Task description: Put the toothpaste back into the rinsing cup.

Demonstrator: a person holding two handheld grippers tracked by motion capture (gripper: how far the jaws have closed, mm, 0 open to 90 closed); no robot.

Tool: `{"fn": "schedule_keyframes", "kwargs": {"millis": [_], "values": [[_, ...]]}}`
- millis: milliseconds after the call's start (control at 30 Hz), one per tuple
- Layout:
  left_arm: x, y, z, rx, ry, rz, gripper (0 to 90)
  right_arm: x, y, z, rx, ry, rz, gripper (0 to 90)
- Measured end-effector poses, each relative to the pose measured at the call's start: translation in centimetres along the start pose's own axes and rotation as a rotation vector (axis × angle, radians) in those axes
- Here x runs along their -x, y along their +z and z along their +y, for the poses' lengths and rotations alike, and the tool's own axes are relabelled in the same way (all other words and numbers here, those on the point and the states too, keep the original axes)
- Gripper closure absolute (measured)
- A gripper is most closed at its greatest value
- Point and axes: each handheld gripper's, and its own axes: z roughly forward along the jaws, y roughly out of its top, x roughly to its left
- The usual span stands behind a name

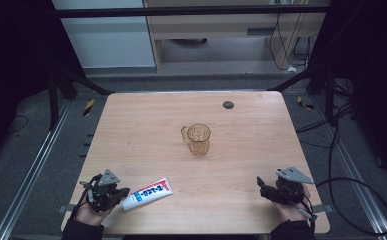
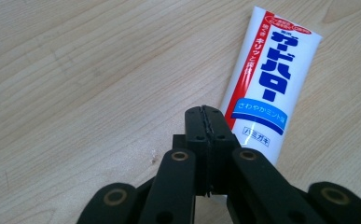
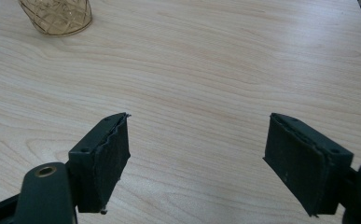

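Left hand-held gripper (image 2: 204, 112) closed, empty, beside toothpaste tube (image 2: 267, 79); right hand-held gripper (image 3: 197, 154) wide; amber mug (image 1: 198, 138) empty.

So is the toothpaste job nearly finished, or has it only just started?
It looks only just started. Nothing seems done yet: the toothpaste tube lies flat on the table, and the amber glass mug stands empty in the middle. The left gripper is shut with nothing between its jaws, right beside the tube. The right gripper is open over bare wood. Picking up the tube is probably still to come.

An amber glass mug (image 1: 198, 138) stands mid-table on the wooden table (image 1: 251, 165), near a dark round spot (image 1: 228, 105)
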Motion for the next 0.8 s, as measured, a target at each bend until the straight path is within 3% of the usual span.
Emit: {"fn": "schedule_keyframes", "kwargs": {"millis": [500, 633, 800], "values": [[1.0, 0.0, -0.4, -0.006, 0.000, -0.038, 88.9, 0.0, 0.1, 0.0, -0.012, 0.001, 0.005, 21.6], [0.7, 0.1, -0.4, -0.004, -0.011, -0.020, 88.5, 0.0, 0.1, -0.1, -0.014, 0.001, 0.005, 21.6], [-0.3, -0.7, 0.2, 0.045, -0.053, 0.036, 75.0, 0.0, 0.2, -0.1, -0.014, -0.001, 0.003, 21.6]]}}
